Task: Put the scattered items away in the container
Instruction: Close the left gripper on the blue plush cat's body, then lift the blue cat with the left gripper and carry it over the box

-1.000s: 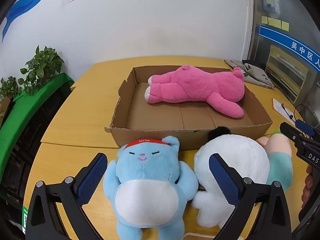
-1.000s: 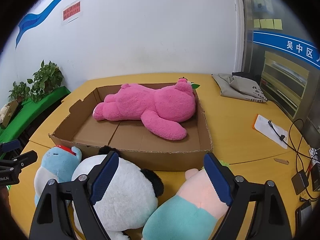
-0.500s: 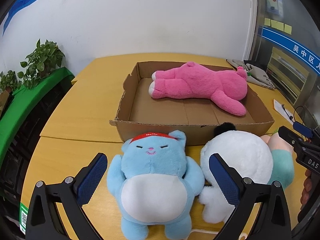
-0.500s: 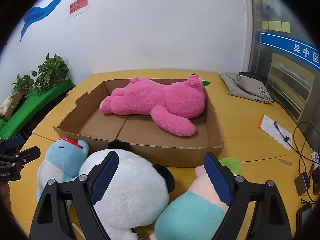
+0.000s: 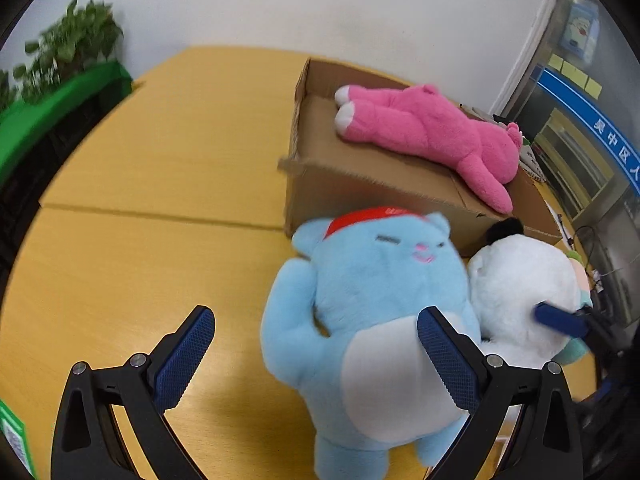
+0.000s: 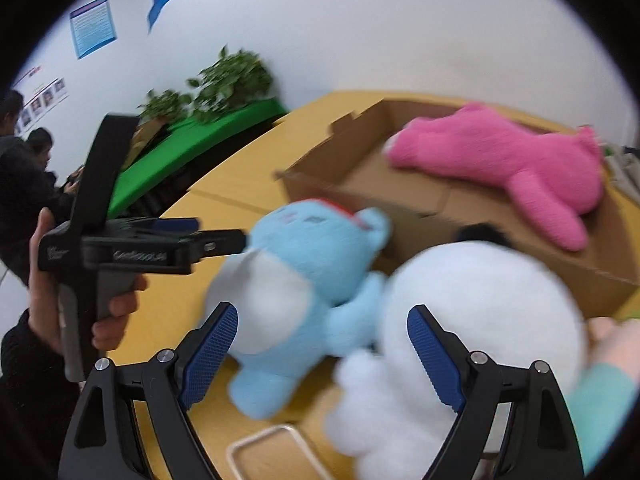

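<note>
A blue plush bear with a red cap (image 5: 372, 312) (image 6: 304, 280) lies on the yellow table against the cardboard box (image 5: 352, 184) (image 6: 400, 208). A pink plush (image 5: 432, 136) (image 6: 512, 164) lies inside the box. A white panda plush (image 5: 520, 292) (image 6: 480, 320) lies right of the blue bear, with a teal and peach plush (image 6: 608, 380) beyond it. My left gripper (image 5: 316, 352) is open, its right finger over the bear's belly. My right gripper (image 6: 324, 356) is open, straddling the bear's arm and the panda's edge.
Potted plants on a green ledge (image 5: 60, 92) (image 6: 208, 120) stand at the table's left edge. A white cord loop (image 6: 272, 448) lies on the table near me. People sit at far left (image 6: 24, 152). My left gripper body shows in the right wrist view (image 6: 132, 248).
Both grippers swung left and tilted; views are blurred. The blue bear now lies to the right in the left view. The right gripper has come down over the bear and panda.
</note>
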`<state>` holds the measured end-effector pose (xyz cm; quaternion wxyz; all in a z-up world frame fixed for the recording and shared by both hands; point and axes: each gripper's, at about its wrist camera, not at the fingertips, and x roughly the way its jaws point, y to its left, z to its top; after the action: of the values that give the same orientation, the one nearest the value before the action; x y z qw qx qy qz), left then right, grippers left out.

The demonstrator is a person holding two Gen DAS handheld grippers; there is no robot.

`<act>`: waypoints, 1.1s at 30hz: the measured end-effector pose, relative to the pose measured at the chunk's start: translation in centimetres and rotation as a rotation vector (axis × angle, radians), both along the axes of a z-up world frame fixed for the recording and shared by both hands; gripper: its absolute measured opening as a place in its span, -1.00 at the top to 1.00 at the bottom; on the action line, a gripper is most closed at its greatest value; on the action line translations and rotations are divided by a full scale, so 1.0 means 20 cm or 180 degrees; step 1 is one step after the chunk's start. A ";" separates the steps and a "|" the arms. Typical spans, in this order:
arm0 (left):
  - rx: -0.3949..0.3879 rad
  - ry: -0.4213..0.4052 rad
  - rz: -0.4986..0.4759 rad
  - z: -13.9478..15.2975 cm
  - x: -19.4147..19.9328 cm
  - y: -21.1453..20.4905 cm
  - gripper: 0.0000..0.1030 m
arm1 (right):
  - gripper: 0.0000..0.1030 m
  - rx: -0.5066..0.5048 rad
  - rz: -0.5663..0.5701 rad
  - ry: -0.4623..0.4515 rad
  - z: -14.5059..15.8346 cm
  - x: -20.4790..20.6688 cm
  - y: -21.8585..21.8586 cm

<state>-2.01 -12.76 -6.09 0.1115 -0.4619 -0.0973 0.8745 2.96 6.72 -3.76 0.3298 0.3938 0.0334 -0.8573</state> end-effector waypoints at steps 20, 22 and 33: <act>0.0299 -0.0055 -0.0026 -0.13 -0.09 -0.49 -0.98 | -0.73 -0.0278 0.0585 -0.0343 -0.24 -0.01 -0.29; 0.0299 -0.0144 -0.0184 -0.16 -0.15 -0.45 -0.91 | -0.73 -0.0444 0.0253 -0.0563 -0.24 -0.07 -0.19; 0.0165 -0.0387 -0.0591 -0.25 -0.14 -0.34 0.37 | -0.39 -0.0200 -0.0534 -0.1024 -0.33 -0.18 -0.16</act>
<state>-4.91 -19.47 -11.09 0.1979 -0.5180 -0.0833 0.8280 -0.64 3.47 -10.42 0.2703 0.5167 -0.0796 -0.8085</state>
